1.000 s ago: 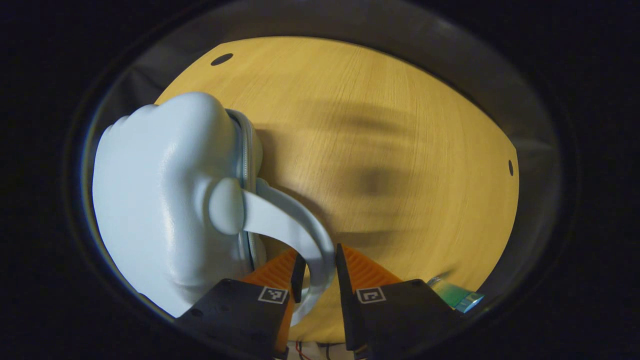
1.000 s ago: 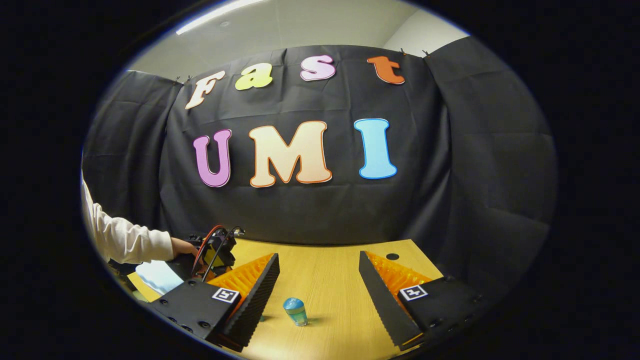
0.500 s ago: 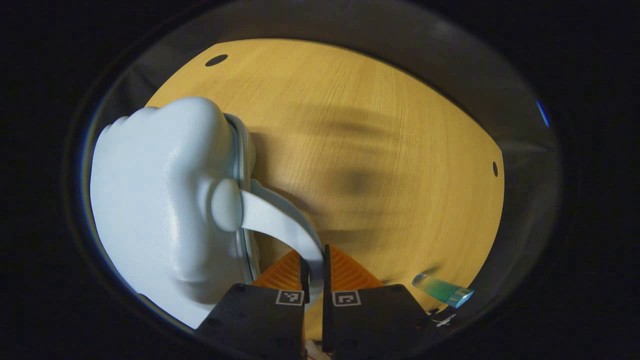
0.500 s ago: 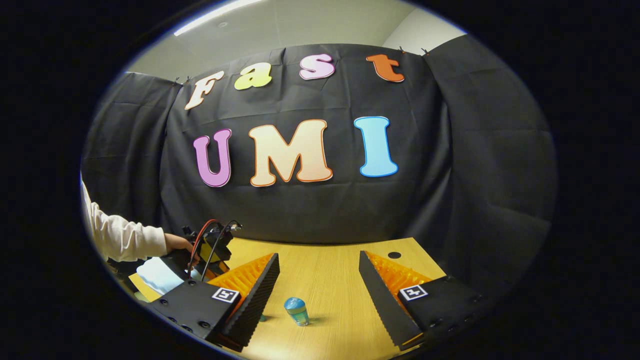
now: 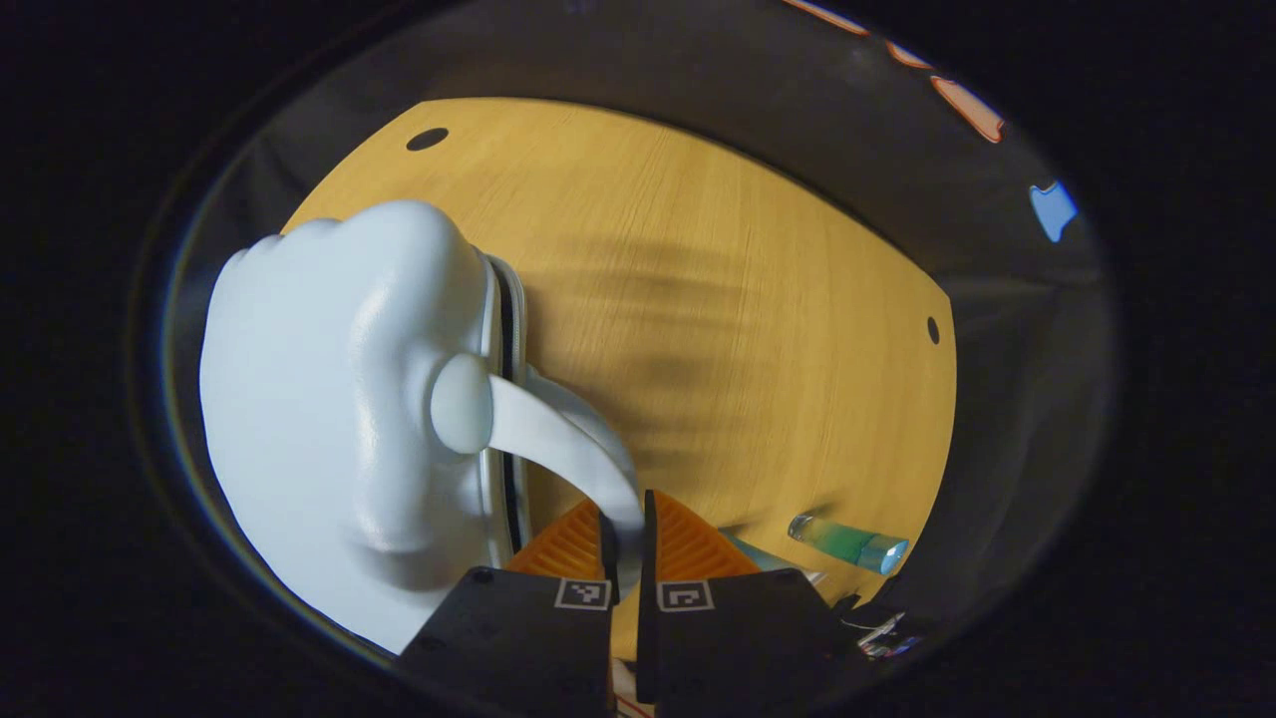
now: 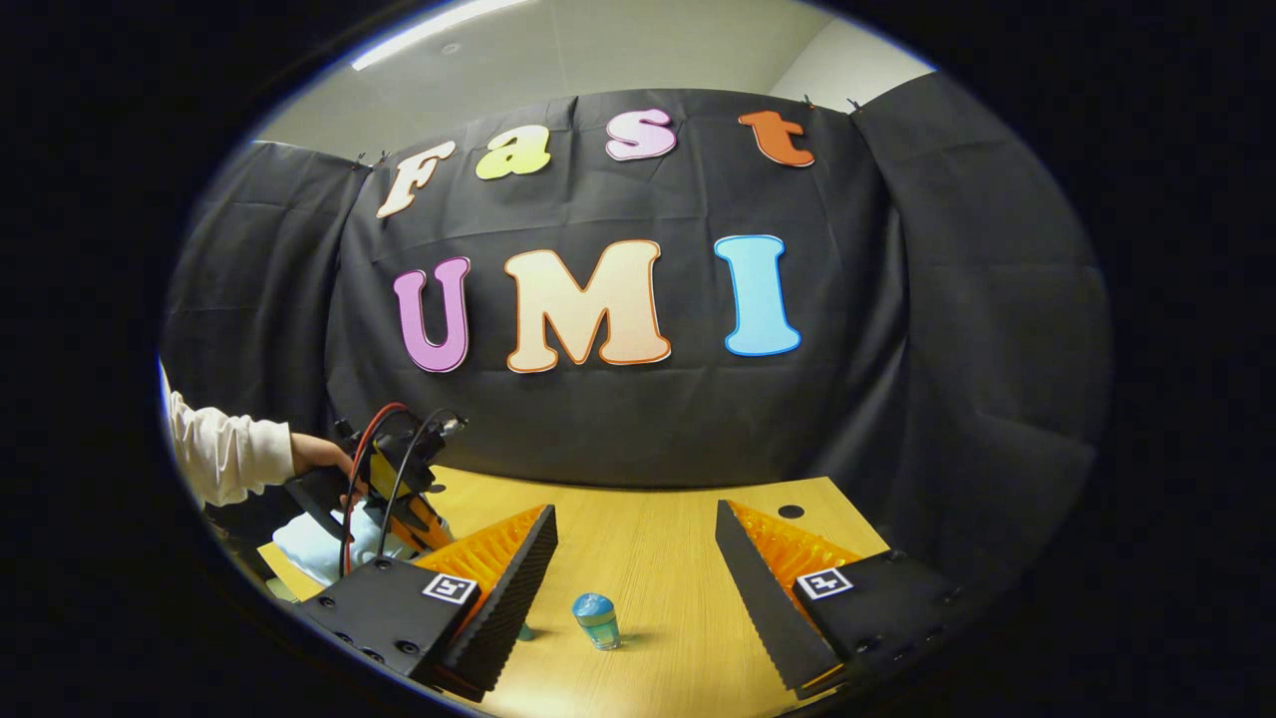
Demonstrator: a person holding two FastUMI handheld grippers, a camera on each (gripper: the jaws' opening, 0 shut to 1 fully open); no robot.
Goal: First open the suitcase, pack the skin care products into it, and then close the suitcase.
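Pale-blue suitcase (image 5: 329,399) handle (image 5: 558,444) in left claw (image 5: 623,538) (clamped), bottle (image 5: 849,543) nearby

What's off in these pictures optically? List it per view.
Left gripper view: strong fisheye bend, dim edges, soft striped shadows across the wooden table, a sheen on the pale suitcase. Right gripper view: brighter and sharper, curved table edge, the small blue bottle casting a short shadow.

My left claw (image 5: 624,519) covers the end of the handle (image 5: 558,439) it pinches. Behind its right finger a second tube (image 5: 755,554) is mostly hidden; I cannot tell what it is. In the right gripper view my near finger (image 6: 503,588) hides most of something green (image 6: 523,631), and the left claw's body (image 6: 394,489) covers most of the case (image 6: 317,543). The sleeve (image 6: 214,454) is cut off at the edge.
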